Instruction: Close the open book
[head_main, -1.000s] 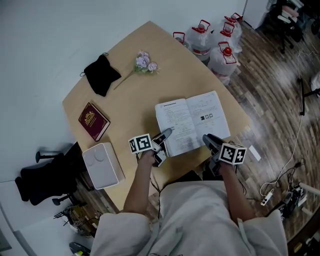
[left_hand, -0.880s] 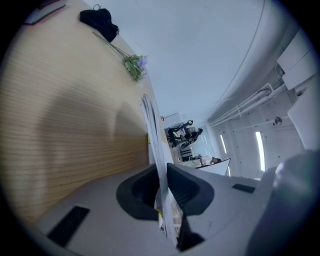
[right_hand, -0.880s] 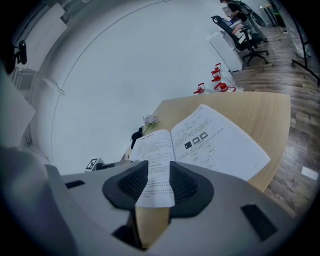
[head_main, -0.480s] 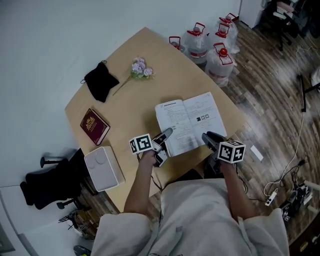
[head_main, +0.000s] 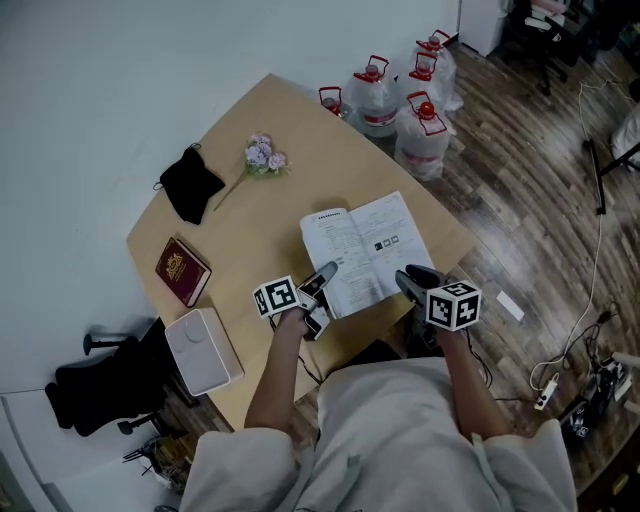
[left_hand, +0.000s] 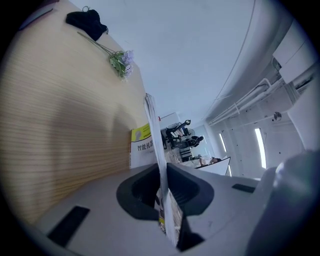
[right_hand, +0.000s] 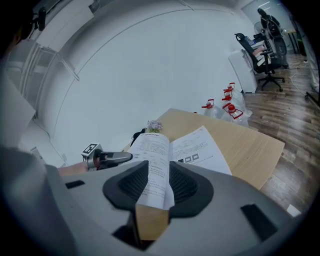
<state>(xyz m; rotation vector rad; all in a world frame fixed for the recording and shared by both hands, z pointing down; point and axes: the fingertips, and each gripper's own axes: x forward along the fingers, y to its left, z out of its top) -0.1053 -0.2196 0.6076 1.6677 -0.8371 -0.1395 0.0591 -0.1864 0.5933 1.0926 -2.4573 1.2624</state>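
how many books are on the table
2. The open book is near the table's near edge; the closed red book lies at the left, near the white box. None seems hidden.

Matt, pale wood-grain surface (head_main: 320, 140); open book (head_main: 365, 250) of thin white printed paper; black cloth pouch (head_main: 190, 182); glossy dark wood floor (head_main: 530, 200).

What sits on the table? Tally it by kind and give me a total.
Books: 2, the open book and the red book
Black pouch: 1
Flower sprig: 1
White box: 1
Total: 5
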